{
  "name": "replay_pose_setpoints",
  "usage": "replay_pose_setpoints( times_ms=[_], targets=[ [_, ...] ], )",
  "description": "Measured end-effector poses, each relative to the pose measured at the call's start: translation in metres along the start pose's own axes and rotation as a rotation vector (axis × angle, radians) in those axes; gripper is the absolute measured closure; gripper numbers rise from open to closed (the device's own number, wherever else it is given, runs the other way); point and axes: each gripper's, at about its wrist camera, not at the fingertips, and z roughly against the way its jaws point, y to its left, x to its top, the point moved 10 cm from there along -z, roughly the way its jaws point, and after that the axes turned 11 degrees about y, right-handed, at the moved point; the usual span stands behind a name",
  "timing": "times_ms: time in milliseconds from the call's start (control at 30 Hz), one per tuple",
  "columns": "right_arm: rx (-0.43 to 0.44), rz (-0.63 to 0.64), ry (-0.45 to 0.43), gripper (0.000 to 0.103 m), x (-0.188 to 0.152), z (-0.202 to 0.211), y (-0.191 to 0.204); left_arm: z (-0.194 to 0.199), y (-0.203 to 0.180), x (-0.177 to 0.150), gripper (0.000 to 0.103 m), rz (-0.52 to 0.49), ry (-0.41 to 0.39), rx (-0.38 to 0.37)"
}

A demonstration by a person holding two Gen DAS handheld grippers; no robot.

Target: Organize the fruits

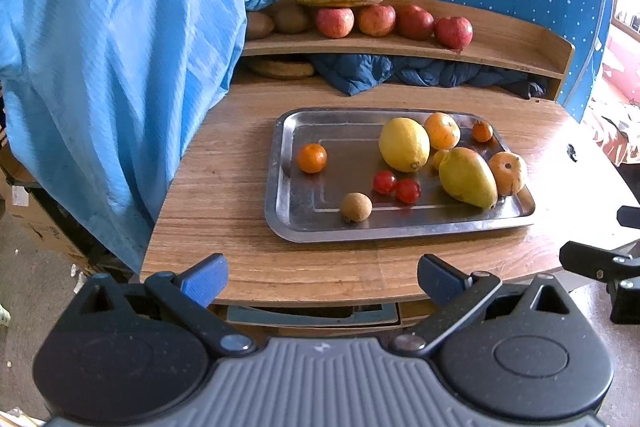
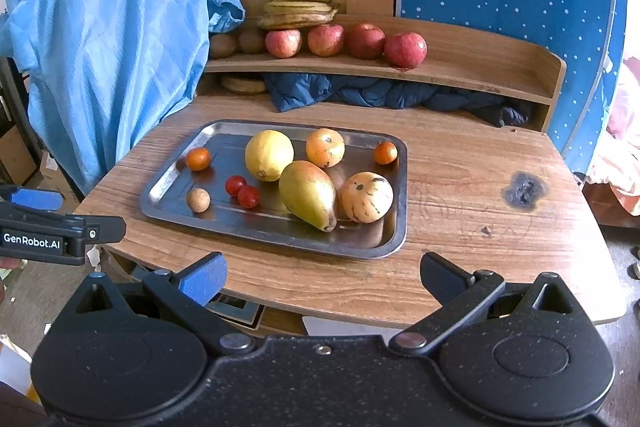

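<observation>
Your left gripper [image 1: 322, 279] hangs at the near edge of the table with its jaws spread wide and nothing between them, and your right gripper [image 2: 322, 277] is the same: fingers far apart, empty, touching nothing. Both sit back from the metal tray [image 2: 168, 183], which lies on the wooden table [image 2: 460, 219] ahead of you. On the tray, a big lemon [image 2: 269, 155] sits near the middle with a pear [image 2: 308, 195] just beside it, tip pointing toward you. To the right of the pear is a speckled orange fruit [image 2: 366, 197], and behind it another orange fruit [image 2: 325, 147]. A small tangerine [image 2: 385, 152] sits in the far right corner, and a second tangerine [image 2: 198, 159] lies apart on the left side. Two red cherry tomatoes [image 2: 242, 191] touch each other in front of the lemon, with a small brown round fruit [image 2: 198, 199] near the front left edge. Behind the tray, a raised wooden shelf [image 2: 480, 67] carries a row of four apples [image 2: 344, 43], a bunch of bananas [image 2: 298, 9] and brown kiwis [image 2: 236, 43] at the left. A dark blue cloth [image 2: 380, 93] is bunched under the shelf, and a light blue sheet [image 2: 112, 39] hangs at the table's left. The path from either gripper to the tray is open tabletop.
</observation>
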Motion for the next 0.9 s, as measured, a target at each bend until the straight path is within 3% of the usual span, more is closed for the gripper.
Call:
replay_pose_setpoints(
  times_ms=[900],
  targets=[
    [-0.022,-0.023,0.057,0.001,0.004,-0.015,0.0,-0.024,-0.003,0.011,0.001,-0.018,0.066,-0.027]
  ],
)
